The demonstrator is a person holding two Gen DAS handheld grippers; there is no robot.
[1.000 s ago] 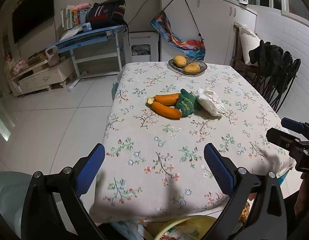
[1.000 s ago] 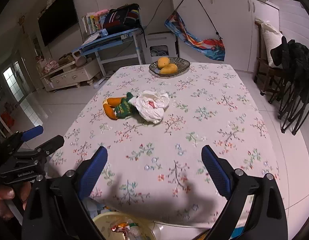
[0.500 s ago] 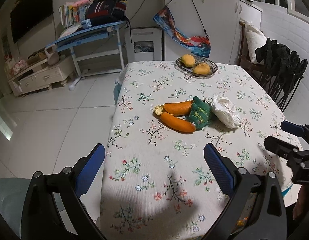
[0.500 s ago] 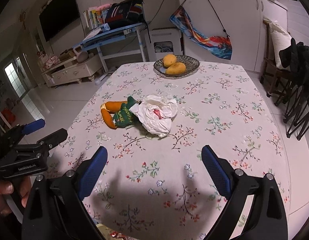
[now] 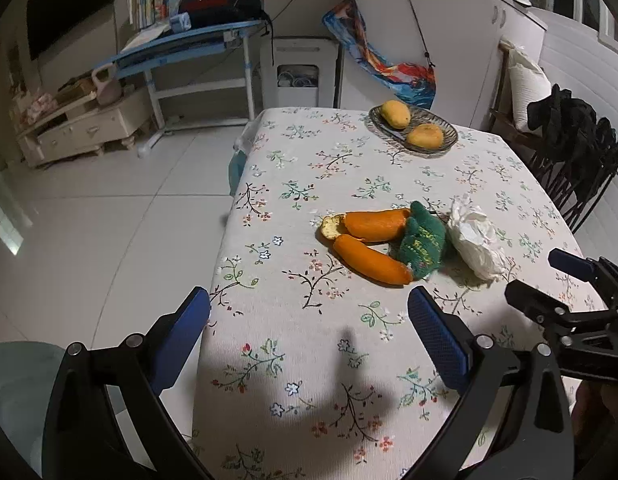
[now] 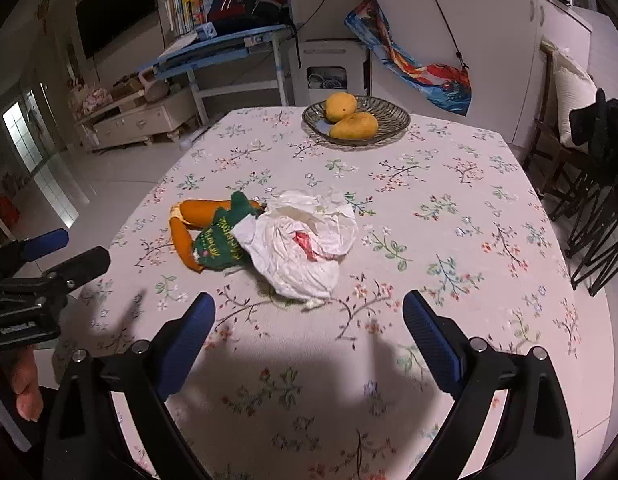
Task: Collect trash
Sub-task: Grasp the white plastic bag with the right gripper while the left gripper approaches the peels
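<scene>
Near the middle of the flowered tablecloth lies a small heap of trash: orange peels, a green wrapper and crumpled white paper. My left gripper hovers open and empty over the table's near left part, short of the peels. In the right wrist view the peels, green wrapper and white paper sit just ahead of my right gripper, which is open and empty. Each gripper shows in the other's view: the right gripper and the left gripper.
A glass bowl with two yellow fruits stands at the table's far end. A chair draped in black clothing stands to the right. The table's left edge drops to white floor tiles. A blue desk stands by the far wall.
Both grippers have moved forward over the table toward the trash heap, which now looks larger and closer. The yellow bin below the near edge has left view. Jaws stay open.
</scene>
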